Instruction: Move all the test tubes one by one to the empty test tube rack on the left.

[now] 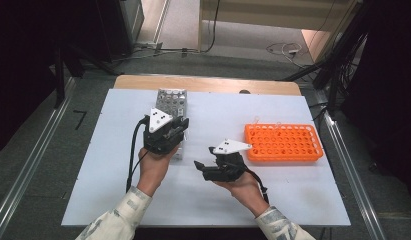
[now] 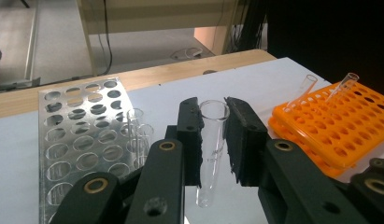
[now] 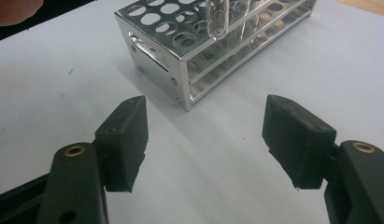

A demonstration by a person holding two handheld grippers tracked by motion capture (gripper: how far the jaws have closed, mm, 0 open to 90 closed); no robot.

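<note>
My left gripper (image 2: 213, 135) clamps a clear test tube (image 2: 211, 149) upright, lifted above the metal rack (image 2: 77, 140). My right gripper (image 3: 206, 140) hangs with jaws wide and empty over the white tabletop (image 3: 49, 93), near that rack's end, the orange rack (image 1: 283, 142) just beside it

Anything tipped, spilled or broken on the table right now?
Nothing spilled or broken. The two tubes in the orange rack lean at a slant instead of standing straight. The left gripper holds a clear tube upright above the metal rack.
</note>
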